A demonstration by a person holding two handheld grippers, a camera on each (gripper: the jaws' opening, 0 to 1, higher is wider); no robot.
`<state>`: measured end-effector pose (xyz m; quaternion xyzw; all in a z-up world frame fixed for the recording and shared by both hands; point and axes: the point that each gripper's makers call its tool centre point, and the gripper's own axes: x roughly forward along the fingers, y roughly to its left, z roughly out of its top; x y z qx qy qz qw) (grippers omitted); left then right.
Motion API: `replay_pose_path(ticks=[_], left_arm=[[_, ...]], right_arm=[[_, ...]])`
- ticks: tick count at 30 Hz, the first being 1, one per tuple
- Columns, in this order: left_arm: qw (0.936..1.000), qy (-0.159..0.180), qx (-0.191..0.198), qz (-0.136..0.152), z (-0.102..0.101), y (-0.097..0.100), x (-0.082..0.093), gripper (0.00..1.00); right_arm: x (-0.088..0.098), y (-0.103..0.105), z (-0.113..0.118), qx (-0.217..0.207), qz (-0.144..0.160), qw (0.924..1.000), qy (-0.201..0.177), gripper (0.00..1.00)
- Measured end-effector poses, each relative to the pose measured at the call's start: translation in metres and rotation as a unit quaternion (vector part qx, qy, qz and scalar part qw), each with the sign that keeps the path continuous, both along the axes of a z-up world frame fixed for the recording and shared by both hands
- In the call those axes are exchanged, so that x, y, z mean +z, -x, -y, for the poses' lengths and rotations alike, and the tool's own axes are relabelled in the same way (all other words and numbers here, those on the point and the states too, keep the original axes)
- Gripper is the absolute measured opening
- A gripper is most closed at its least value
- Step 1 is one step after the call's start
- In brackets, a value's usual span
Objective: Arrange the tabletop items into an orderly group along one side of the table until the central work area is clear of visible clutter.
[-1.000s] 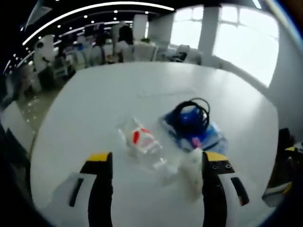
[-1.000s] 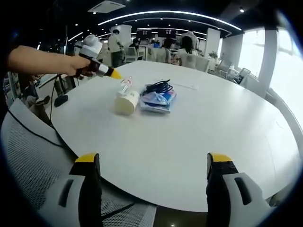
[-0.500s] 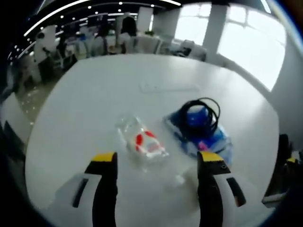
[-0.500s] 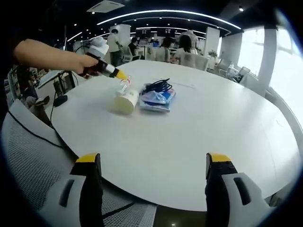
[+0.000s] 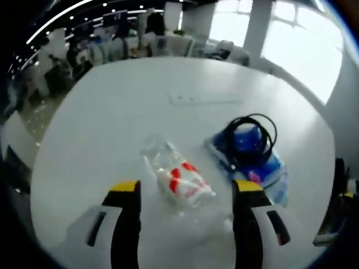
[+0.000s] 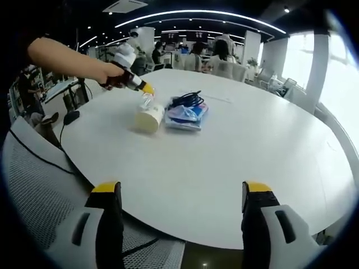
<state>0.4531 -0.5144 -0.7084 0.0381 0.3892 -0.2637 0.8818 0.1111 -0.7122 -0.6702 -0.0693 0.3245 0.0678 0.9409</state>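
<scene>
The clear plastic bottle [image 5: 176, 178] with a red-and-white label lies on its side on the white round table [image 5: 140, 106], its near end between the spread jaws of the left gripper [image 5: 185, 193], which grasps nothing. In the right gripper view the bottle [image 6: 147, 101] lies just behind a pale cup [image 6: 148, 119] on its side. Just beside both lies a blue packet [image 5: 252, 162] with a coiled black cable [image 5: 251, 131] on top. The right gripper [image 6: 178, 196] hangs released over the near table edge, well apart from the group. The rest of the tabletop is bare white. A mesh chair back [image 6: 33, 179] stands at the near edge. Beyond are seated people, desks, ceiling light strips and bright windows.
</scene>
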Motion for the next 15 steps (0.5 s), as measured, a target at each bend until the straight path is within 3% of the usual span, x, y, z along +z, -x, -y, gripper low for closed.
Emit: replay_pose_path(ticks=[15], left_arm=[[0.9993,-0.026,-0.001,-0.028,0.004,-0.01,-0.025,0.62]], right_arm=[[-0.002,0.002,0.004,-0.007,-0.006,1.0,0.003,0.85]])
